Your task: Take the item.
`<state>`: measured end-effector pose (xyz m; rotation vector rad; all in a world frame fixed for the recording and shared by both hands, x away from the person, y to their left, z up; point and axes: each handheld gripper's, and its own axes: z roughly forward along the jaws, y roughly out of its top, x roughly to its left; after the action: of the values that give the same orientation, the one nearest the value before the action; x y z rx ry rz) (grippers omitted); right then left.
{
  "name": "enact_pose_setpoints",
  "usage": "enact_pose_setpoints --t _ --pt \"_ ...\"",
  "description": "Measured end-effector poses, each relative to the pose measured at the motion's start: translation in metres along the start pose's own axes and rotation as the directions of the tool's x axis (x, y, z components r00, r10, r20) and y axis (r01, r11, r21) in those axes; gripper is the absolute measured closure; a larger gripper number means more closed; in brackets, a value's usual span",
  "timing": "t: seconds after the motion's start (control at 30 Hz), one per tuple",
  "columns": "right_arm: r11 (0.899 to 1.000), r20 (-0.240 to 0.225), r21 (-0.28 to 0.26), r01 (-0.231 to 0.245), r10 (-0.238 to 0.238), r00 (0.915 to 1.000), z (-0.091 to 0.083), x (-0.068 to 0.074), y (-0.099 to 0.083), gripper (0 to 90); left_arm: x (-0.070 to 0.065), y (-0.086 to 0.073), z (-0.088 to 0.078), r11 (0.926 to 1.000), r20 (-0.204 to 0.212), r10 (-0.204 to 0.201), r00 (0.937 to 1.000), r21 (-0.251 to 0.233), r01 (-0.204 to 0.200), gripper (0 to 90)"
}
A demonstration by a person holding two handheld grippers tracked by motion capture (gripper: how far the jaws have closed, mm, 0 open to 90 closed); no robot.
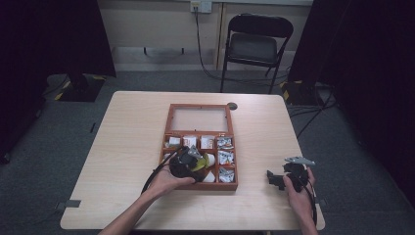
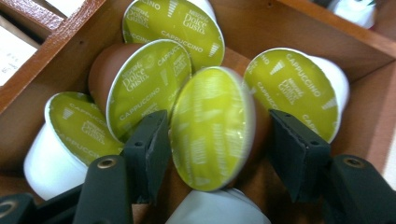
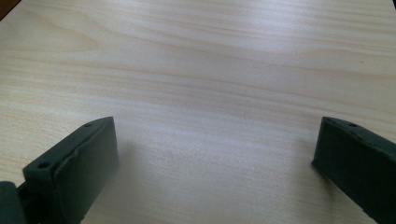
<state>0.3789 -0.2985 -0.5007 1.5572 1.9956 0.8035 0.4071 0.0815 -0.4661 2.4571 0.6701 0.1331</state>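
Black jaws of the left gripper (image 2: 212, 140) flank a tilted green-lidded capsule (image 2: 210, 128) in the wooden box (image 1: 167, 128), apparently not yet pressing; its lid faces the camera. Right gripper (image 3: 215, 154) rests open on the table (image 3: 210, 70), well apart

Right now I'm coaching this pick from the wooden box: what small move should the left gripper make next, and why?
Probably close a little more: the left gripper straddles the green-lidded capsule, with a gap visible at the right pad, so it isn't yet gripped for lifting.
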Motion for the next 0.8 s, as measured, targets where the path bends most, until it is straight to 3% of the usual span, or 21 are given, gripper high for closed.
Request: enact_pose_setpoints --t 0.4,0.43,0.47,0.7,0.8 --pt "1.0 0.0 0.0 0.0 0.0 1.0 0.0 0.0 0.0 0.0 -0.0004 -0.0008 -0.002 0.9998 -0.011 0.001 0.9999 -0.019 -0.001 43.4" --pt "1.0 0.0 0.0 0.0 0.0 1.0 0.0 0.0 0.0 0.0 0.002 -0.0023 -0.0041 0.999 0.014 -0.014 0.9998 -0.042 0.015 51.2" --pt "1.0 0.0 0.0 0.0 0.0 1.0 0.0 0.0 0.0 0.0 0.002 -0.0023 -0.0041 0.999 0.014 -0.014 0.9998 -0.042 0.015 52.2" --pt "1.0 0.001 0.0 -0.001 0.001 1.0 -0.0001 0.0002 -0.0001 0.0 0.0058 -0.0041 -0.0061 0.9968 0.053 -0.042 0.9977 -0.066 0.046 54.2" --pt "1.0 0.001 0.0 -0.001 0.001 1.0 -0.0001 0.0002 -0.0001 0.0 0.0057 -0.0043 -0.0071 0.9971 0.052 -0.032 0.9981 -0.068 0.035 55.0"
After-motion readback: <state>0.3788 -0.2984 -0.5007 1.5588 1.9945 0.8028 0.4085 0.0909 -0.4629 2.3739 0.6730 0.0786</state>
